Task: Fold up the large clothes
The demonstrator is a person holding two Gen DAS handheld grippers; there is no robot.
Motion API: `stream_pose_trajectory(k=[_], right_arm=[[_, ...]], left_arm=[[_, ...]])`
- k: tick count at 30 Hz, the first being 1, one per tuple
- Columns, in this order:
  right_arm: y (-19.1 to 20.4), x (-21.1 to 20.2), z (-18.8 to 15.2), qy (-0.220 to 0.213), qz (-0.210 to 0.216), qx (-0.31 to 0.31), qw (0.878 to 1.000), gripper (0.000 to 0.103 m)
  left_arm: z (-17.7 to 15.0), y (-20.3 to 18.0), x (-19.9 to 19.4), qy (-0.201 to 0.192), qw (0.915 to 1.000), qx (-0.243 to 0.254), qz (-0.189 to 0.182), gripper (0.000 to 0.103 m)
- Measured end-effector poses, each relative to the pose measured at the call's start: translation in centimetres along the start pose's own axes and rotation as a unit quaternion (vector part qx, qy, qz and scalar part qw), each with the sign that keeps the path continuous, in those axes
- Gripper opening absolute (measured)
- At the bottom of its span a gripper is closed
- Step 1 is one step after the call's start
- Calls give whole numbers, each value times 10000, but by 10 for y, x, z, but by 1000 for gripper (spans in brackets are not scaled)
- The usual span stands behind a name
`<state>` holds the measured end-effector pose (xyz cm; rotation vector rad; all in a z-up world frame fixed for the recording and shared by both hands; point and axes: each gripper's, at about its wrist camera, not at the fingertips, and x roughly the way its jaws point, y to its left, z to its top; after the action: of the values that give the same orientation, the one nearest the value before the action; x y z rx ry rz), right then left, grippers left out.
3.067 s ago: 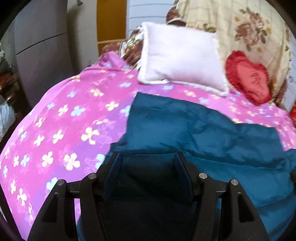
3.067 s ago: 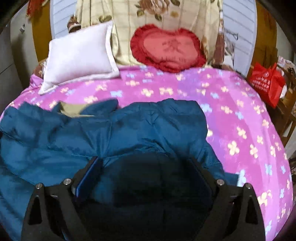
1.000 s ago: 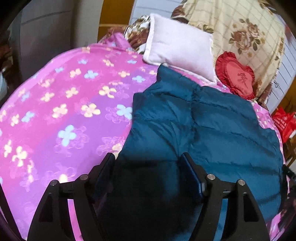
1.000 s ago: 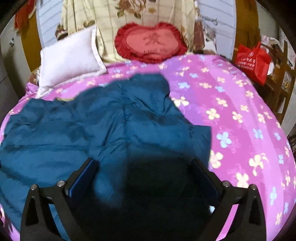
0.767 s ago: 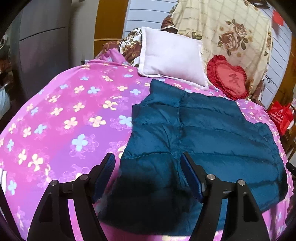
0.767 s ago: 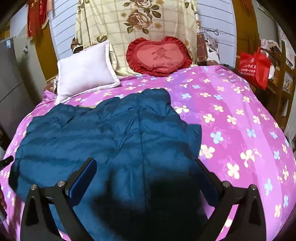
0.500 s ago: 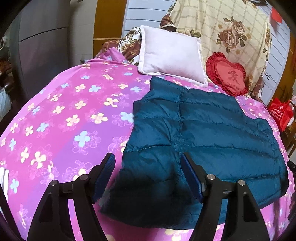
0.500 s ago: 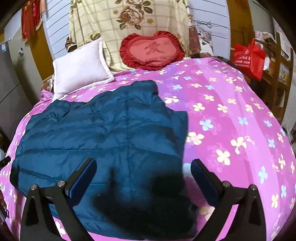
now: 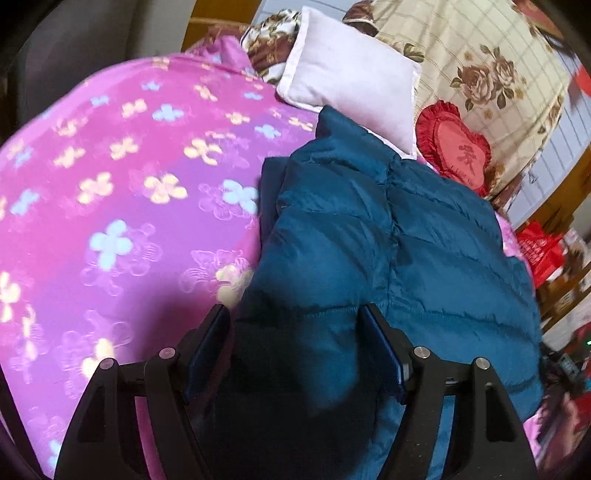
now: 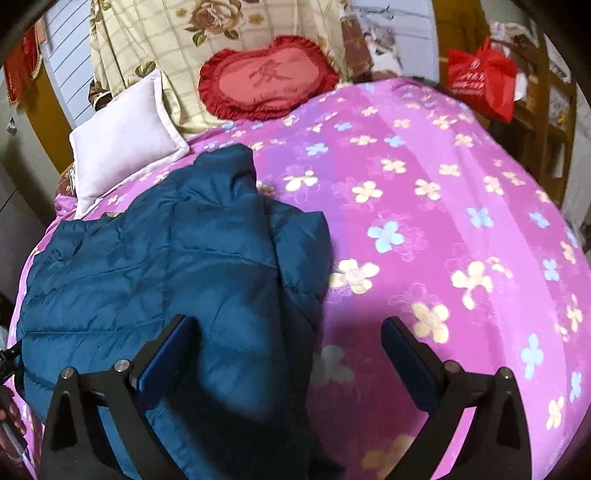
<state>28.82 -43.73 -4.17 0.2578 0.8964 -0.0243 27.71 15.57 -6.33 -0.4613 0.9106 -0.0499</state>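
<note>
**Blue puffy jacket on the pink bed**

A big blue puffy jacket (image 9: 406, 251) lies on a pink bed cover (image 9: 110, 192) with little flowers on it. Both grippers are up over the near edge of the jacket, and both are wide open with nothing held in them.

The left gripper (image 9: 295, 350) has its two jaws far apart. The near part of the jacket fills the gap between them, down below in dark shadow. The jacket goes on ahead of the jaws and off to their right. To the left of the left jaw there is only pink cover. Whether the jaws touch the cloth cannot be told.

The right gripper (image 10: 288, 354) also has its jaws far apart. The jacket's right edge lies in the gap between them, closer to the left jaw. Most of the jacket (image 10: 155, 273) spreads out ahead and to the left of that jaw. Under and past the right jaw there is pink cover (image 10: 443, 206). A narrow end of the jacket sticks up far ahead of the jaws, toward the pillows.

Far ahead of both grippers, at the head of the bed, is a white pillow (image 10: 122, 144). The far tip of the jacket lies just beside it. Next to it is a red heart pillow (image 10: 269, 85), leaning on a cream cloth with roses (image 10: 184, 33). A red bag (image 10: 480, 77) sits off the bed, far ahead and to the right of the right gripper.
</note>
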Motion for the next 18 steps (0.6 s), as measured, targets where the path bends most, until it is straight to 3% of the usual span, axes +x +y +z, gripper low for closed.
stream_pose_trajectory(k=[6,13,17,18], right_arm=[[-3,32,12,330,595,-53,9977,103],[-9,68,18,758,1270,89,9890,103],[-2,72,21,794,1296,-23,9884,102],[0,73,22,825,1341,-7,9875,102]], left_arm=[[10,4,22,300,9985,-225,-410,66],[18,-13,36,341,9986,156,-363,85],[22,-20,41,400,9979,219,-454,82],[22,-22,41,397,9975,211,-538,70]])
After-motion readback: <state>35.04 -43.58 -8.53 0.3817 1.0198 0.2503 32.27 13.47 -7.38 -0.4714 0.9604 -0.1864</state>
